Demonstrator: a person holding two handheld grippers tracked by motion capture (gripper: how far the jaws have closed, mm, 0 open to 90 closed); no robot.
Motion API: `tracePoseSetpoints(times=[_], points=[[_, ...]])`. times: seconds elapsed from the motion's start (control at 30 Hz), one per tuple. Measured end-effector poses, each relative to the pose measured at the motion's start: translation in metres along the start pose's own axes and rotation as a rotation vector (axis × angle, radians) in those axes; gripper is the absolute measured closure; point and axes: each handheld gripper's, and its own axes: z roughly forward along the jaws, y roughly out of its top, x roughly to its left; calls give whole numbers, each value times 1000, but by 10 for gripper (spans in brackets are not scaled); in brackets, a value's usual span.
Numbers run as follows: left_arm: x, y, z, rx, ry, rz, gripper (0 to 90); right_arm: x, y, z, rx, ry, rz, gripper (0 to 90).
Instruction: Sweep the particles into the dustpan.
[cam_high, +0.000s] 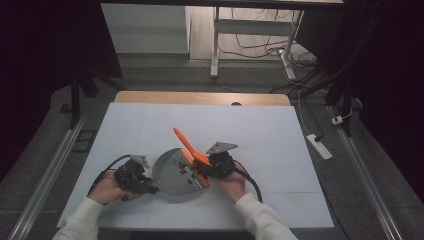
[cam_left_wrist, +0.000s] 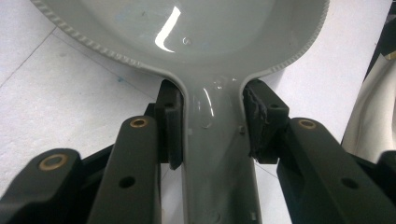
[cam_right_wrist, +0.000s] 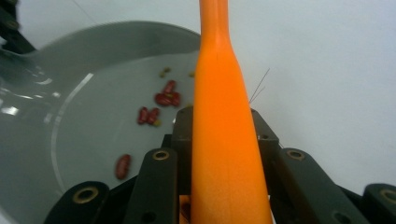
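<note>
Table (cam_high: 150, 125): a white table top fills the middle of the high view, with a wooden strip along its far edge. A person's two forearms in white sleeves come in from the near edge.

Dustpan (cam_high: 172, 175): a grey dustpan lies flat near the front of the table, between the two hands. Its handle points to the person's left. In the left gripper view its rim shows a ribbed edge (cam_left_wrist: 93, 46), and the handle runs down between the jaws.

Brush (cam_high: 192, 152): an orange brush slants over the right side of the dustpan. Its handle points up and away towards the table's centre. In the right gripper view the orange handle (cam_right_wrist: 224, 140) rises straight up the middle of the frame.

Left gripper (cam_high: 150, 189): held in the left hand, just left of the dustpan. Its jaws are closed on the dustpan's handle, and both pads press the handle's sides (cam_left_wrist: 170, 126).

Right gripper (cam_high: 202, 172): held in the right hand, at the dustpan's right edge. Its jaws are clamped on the brush handle, one on each side.

Beans (cam_right_wrist: 163, 99): a few small red-brown beans lie scattered inside the dustpan, to the left of the brush handle in the right gripper view. Several tiny yellowish bits lie near them.
</note>
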Motion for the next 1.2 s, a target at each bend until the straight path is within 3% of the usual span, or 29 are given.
tracePoseSetpoints(times=[0.13,0.3,0.37,0.5,0.83,1.03,1.2], points=[[0,0,0,0,1,1,624,7,3,1,-19,40,7,700],[0,0,0,0,3,2,623,19,8,2,-24,80,-27,700],[0,0,0,0,2,2,623,16,12,-4,-48,49,-40,700],[0,0,0,0,2,1,623,0,12,-13,-65,-9,-20,700],[0,0,0,2,4,2,623,-29,4,-9,-34,-88,26,699],[-1,0,0,2,2,2,624,-27,-1,-5,0,-88,20,700],[-1,-1,-1,3,1,4,624,-23,-9,-13,14,-90,13,700]])
